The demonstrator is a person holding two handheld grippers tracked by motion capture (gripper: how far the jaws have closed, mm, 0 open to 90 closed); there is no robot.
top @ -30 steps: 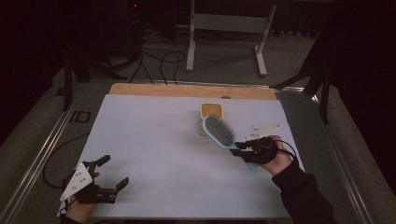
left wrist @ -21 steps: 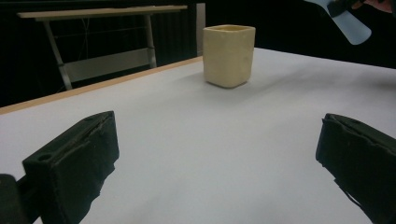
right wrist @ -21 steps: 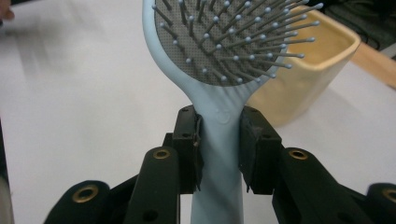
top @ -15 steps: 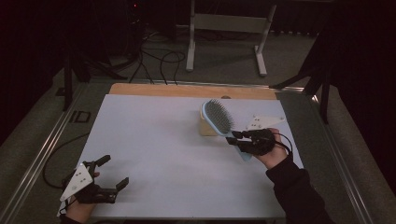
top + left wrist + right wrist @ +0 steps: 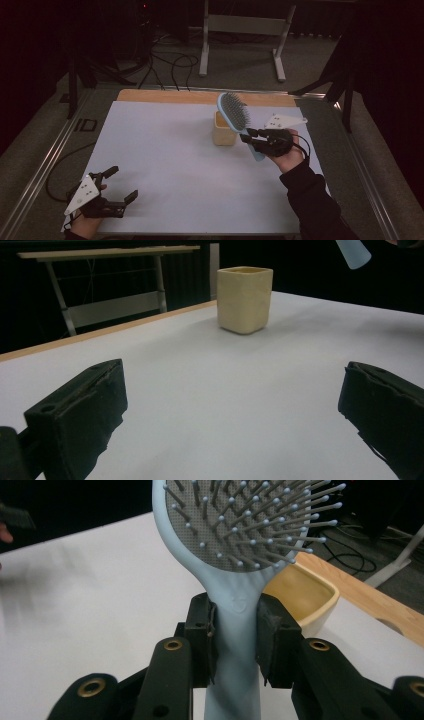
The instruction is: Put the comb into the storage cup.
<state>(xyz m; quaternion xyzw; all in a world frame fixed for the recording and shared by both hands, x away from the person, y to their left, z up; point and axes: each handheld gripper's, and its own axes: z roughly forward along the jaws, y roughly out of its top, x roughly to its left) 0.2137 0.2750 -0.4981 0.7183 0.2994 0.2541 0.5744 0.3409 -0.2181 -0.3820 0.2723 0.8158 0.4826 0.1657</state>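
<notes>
right tool: clamped on hairbrush neck, head above yellow cup | left tool: wide, empty, on table | risk: brush pivots between pads, or handle tips cup

One hairbrush, one cup at twelve o'clock on one table, and two grippers: left at seven, right at three.

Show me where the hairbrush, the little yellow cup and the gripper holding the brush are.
hairbrush [image 5: 234,111]: high view, on its grey bristle pad.
yellow cup [image 5: 244,300]: left gripper view, on its front wall.
right gripper [image 5: 235,630]: right gripper view, between its fingertips, which clamp the brush's neck.
</notes>
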